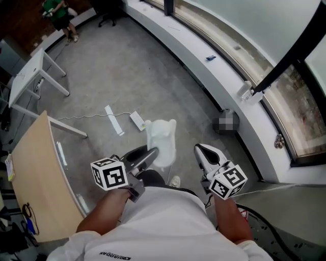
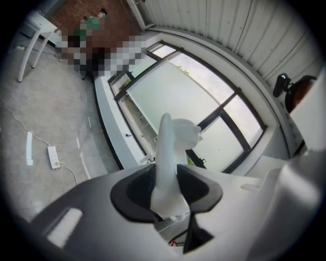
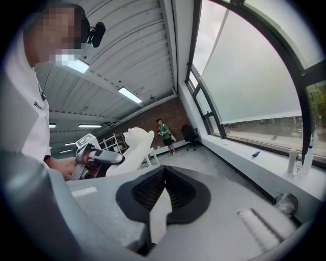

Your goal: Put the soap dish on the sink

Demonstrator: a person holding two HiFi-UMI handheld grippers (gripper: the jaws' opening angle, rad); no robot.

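2 jaws of left gripper [image 1: 151, 153] clamped on white soap dish [image 1: 163, 138], right gripper [image 1: 200, 149] jaws closed, empty, near dish

A white power strip [image 1: 137, 121] lay on the grey concrete floor [image 1: 153, 76], with a thin cable [image 1: 81, 118] trailing off beside it near a wooden tabletop [image 1: 38, 178]. Farther off stood a white table [image 1: 30, 76] and a person in a green top [image 1: 56, 12]. A long white ledge [image 1: 204, 66] curved along under the windows [image 1: 300, 122].

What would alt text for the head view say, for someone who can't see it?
Seen from above, a person's left gripper clamps a white soap dish; the right gripper beside it is empty. Below lies concrete floor, a wooden table at left.
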